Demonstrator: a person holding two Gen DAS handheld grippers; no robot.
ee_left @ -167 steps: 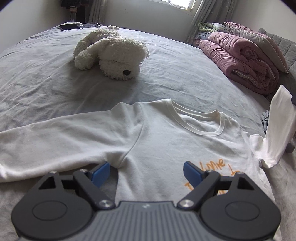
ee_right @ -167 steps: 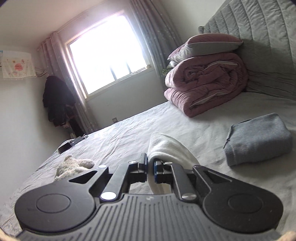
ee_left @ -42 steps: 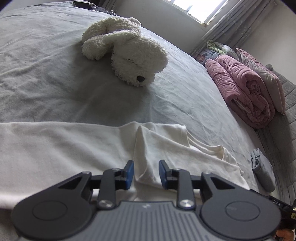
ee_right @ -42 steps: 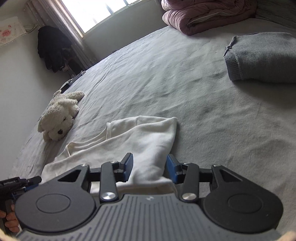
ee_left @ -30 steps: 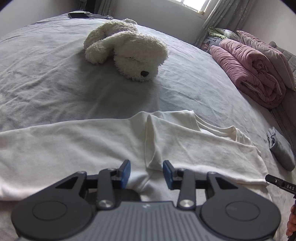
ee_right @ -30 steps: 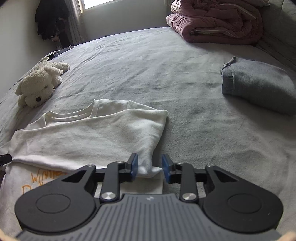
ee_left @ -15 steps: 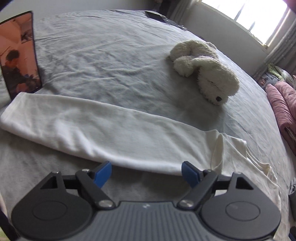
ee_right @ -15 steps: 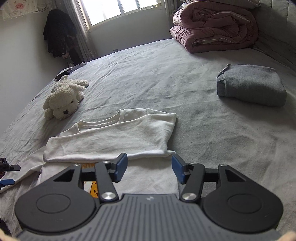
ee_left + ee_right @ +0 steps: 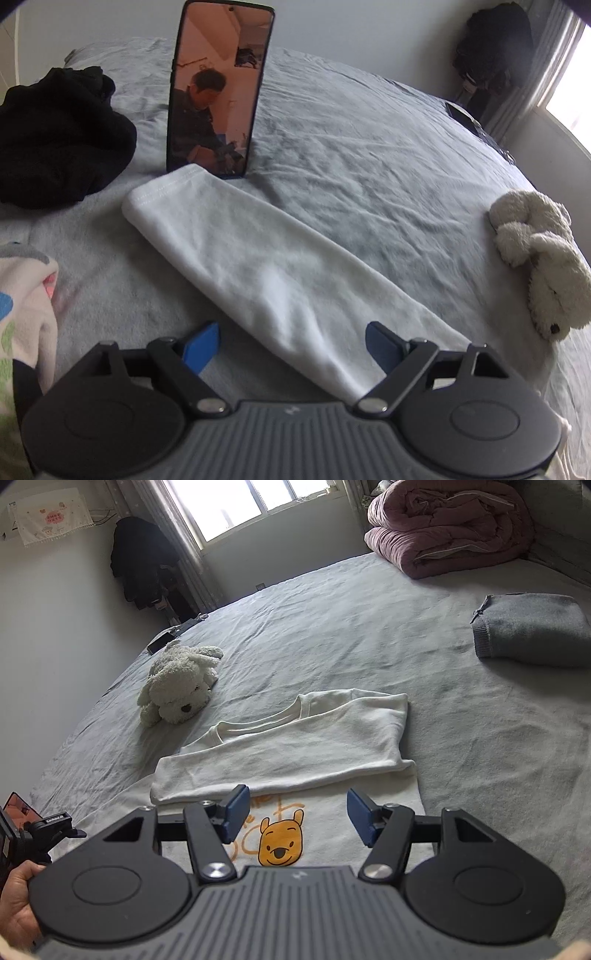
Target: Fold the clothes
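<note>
A white long-sleeved shirt (image 9: pixel 317 746) lies flat on the grey bed, one sleeve folded across its chest above an orange bear print (image 9: pixel 280 843). Its other sleeve (image 9: pixel 258 269) stretches out flat in the left wrist view, cuff near a phone. My left gripper (image 9: pixel 291 345) hovers over the sleeve's near part, its jaws still opening, blue pads clear of the cloth. My right gripper (image 9: pixel 297 818) hangs above the bear print, jaws opening too, with nothing pinched between them.
A phone (image 9: pixel 218 92) stands upright by the cuff, beside a black garment (image 9: pixel 62 136). A white plush dog (image 9: pixel 177 694) lies past the collar. A folded grey sweater (image 9: pixel 535 629) and a rolled pink quilt (image 9: pixel 447 524) sit at the far right. A hand (image 9: pixel 16 904) holds the other gripper.
Both grippers have let go of the shirt and opened wider. The left one has swung left along the outstretched sleeve toward the cuff and phone. The right one has drawn back and risen.
</note>
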